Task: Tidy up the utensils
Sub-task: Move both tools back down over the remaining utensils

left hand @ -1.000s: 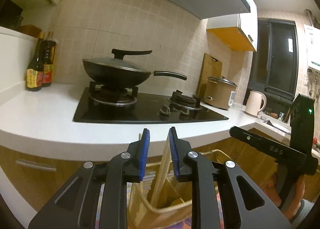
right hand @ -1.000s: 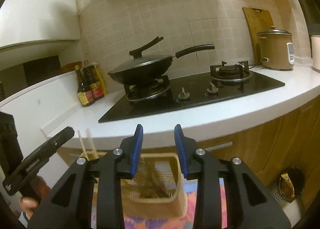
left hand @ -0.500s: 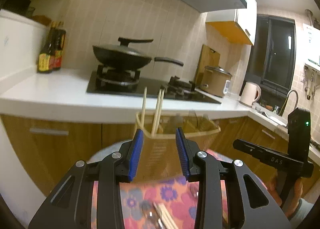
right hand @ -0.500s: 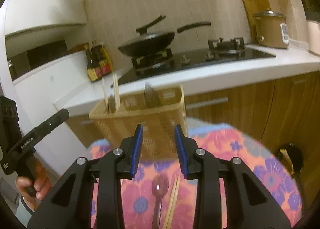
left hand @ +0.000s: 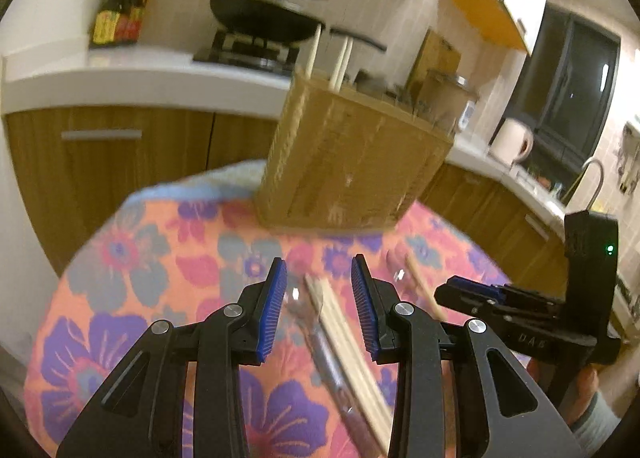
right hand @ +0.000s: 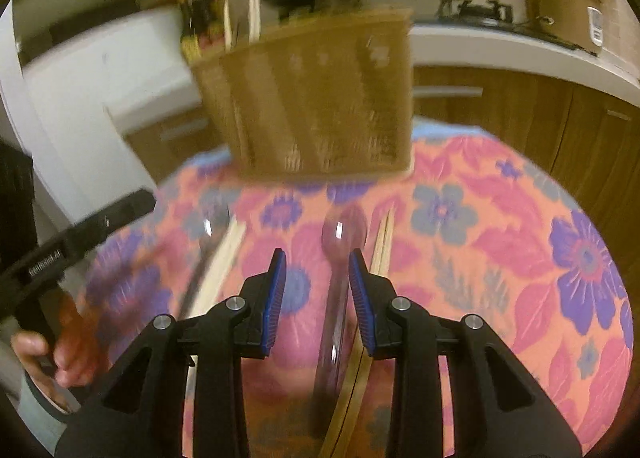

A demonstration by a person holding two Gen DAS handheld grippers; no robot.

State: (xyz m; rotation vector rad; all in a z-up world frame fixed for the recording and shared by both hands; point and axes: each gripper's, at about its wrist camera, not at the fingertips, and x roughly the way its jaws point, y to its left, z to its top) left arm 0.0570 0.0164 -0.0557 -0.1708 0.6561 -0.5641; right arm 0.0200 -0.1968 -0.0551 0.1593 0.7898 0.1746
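Observation:
A tan utensil basket (left hand: 348, 154) stands at the far side of a round table with a floral cloth (left hand: 132, 290); chopsticks (left hand: 340, 62) stick up from it. It also shows in the right wrist view (right hand: 316, 106). My left gripper (left hand: 319, 294) is open above a clear spoon (left hand: 316, 322) and pale chopsticks (left hand: 348, 334) lying on the cloth. My right gripper (right hand: 316, 286) is open above a pink spoon (right hand: 340, 258) with wooden chopsticks (right hand: 380, 242) beside it. The frames are blurred.
Behind the table runs a white kitchen counter (left hand: 140, 74) with a wok on a gas hob (left hand: 268, 22), sauce bottles (left hand: 120, 14) and a rice cooker (right hand: 568, 6). Wooden cabinets (left hand: 120, 162) stand below. A kettle (left hand: 512, 142) sits at the right.
Both grippers have tilted down and dropped toward the table. The basket moved up in view and the spoons and chopsticks on the cloth came under the open jaws.

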